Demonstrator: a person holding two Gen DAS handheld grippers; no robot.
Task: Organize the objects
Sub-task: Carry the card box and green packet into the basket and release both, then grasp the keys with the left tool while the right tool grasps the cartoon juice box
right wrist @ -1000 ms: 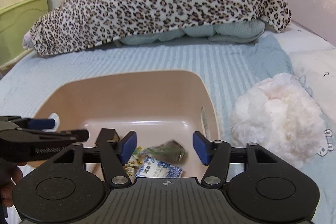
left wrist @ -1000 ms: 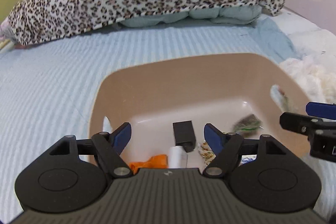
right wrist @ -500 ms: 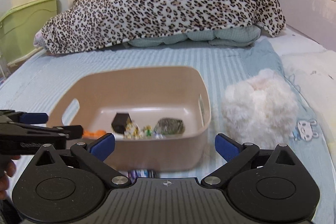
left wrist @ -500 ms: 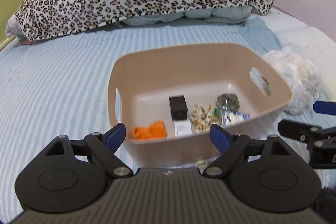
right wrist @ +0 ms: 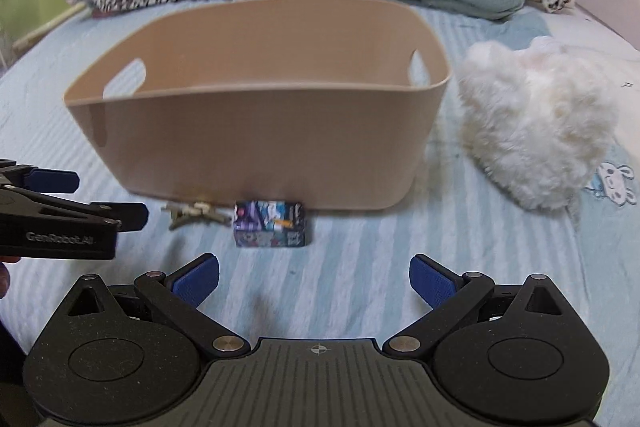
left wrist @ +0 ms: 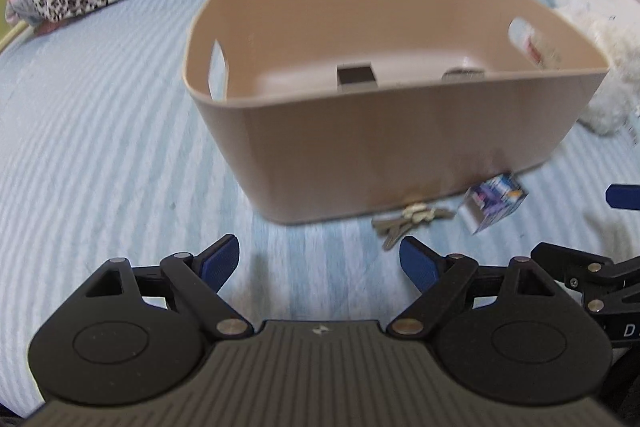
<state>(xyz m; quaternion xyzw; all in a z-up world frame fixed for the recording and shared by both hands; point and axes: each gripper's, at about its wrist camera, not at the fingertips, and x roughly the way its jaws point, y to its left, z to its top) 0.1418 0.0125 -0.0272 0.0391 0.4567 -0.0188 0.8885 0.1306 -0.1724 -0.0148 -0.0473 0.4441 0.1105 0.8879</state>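
Both tools (left wrist: 319, 259) (right wrist: 314, 281) wide open, empty, keys (right wrist: 196, 213) & small box (right wrist: 270, 223) touching beige bin (right wrist: 256, 143) front, fluffy toy (right wrist: 536, 123) right

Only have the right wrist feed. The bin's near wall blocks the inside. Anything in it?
Observer: Yes. The left wrist view looks over the rim of the bin: a black box sits on its floor.
Operator: Just that?
Observer: No. A grey-green lump shows to the right of the box, mostly hidden by the rim. I can't tell what it is.
Operator: Is the left gripper carrying anything?
Observer: No. It is open with nothing between its fingers, only the bedsheet in front of the bin.
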